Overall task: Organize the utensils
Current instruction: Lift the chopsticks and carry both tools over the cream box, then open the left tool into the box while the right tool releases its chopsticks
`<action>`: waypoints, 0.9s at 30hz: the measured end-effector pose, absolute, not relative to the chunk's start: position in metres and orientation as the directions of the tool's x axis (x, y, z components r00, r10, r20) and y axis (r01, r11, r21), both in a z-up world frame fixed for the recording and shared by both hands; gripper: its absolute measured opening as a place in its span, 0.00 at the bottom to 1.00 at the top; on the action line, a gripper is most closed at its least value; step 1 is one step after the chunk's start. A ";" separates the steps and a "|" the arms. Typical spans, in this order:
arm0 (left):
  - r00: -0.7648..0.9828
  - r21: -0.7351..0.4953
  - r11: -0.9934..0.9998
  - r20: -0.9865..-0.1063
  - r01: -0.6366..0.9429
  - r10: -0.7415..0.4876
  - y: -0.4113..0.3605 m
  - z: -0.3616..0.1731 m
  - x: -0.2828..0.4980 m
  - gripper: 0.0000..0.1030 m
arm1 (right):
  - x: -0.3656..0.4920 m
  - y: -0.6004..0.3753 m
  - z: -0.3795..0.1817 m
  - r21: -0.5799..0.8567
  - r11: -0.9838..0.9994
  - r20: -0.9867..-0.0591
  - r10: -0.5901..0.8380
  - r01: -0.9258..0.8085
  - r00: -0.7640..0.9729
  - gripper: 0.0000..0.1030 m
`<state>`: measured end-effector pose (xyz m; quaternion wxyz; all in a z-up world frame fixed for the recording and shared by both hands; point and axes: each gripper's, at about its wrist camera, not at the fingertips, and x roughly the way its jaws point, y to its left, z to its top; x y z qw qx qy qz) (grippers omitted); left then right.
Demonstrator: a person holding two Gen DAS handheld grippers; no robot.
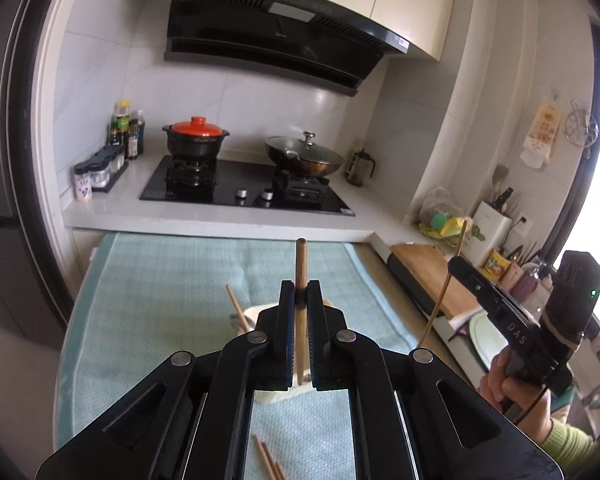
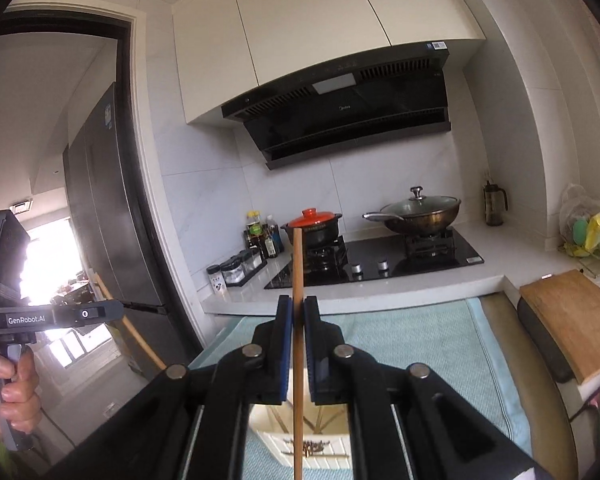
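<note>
My left gripper [image 1: 301,293] is shut on a wooden chopstick [image 1: 300,280] that stands upright between its pads, above a cream utensil holder [image 1: 256,314] on the teal mat [image 1: 160,300]. Another chopstick [image 1: 236,306] leans in the holder. Loose chopsticks [image 1: 268,458] lie on the mat in front. My right gripper [image 2: 298,312] is shut on a second wooden chopstick [image 2: 298,280], held upright over a cream holder [image 2: 320,440]. The right gripper also shows in the left wrist view [image 1: 460,264], holding its thin chopstick [image 1: 446,284]. The left gripper shows at the left of the right wrist view [image 2: 116,310].
Behind the mat is a counter with a black hob [image 1: 244,190], an orange-lidded pot [image 1: 196,136], a lidded wok [image 1: 304,154] and spice jars [image 1: 100,168]. A wooden cutting board [image 1: 432,272] and a white knife block [image 1: 488,232] sit at the right. A dark fridge [image 2: 108,220] stands left.
</note>
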<state>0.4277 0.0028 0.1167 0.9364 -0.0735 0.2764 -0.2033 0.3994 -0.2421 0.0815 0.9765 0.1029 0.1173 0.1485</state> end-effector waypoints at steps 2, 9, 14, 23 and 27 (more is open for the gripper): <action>0.773 -0.242 0.912 -0.485 0.331 -0.409 -0.002 0.117 0.442 0.04 | 0.415 -0.237 0.087 0.216 0.940 -0.176 0.302 -0.263 0.937 0.06; 0.765 -0.212 0.928 -0.525 0.307 -0.373 -0.021 0.091 0.485 0.04 | 0.469 -0.231 0.084 0.188 0.952 -0.147 0.271 -0.242 0.951 0.06; 0.744 -0.203 0.934 -0.565 0.293 -0.356 -0.033 0.060 0.507 0.04 | 0.502 -0.230 0.057 0.188 0.951 -0.196 0.280 -0.245 0.940 0.06; 0.695 -0.172 0.941 -0.637 0.293 -0.333 -0.052 0.016 0.526 0.04 | 0.525 -0.231 0.003 0.178 0.946 -0.309 0.315 -0.271 0.898 0.06; 0.661 -0.144 0.950 -0.689 0.277 -0.297 -0.060 0.002 0.531 0.05 | 0.531 -0.227 -0.018 0.195 0.942 -0.406 0.331 -0.273 0.852 0.07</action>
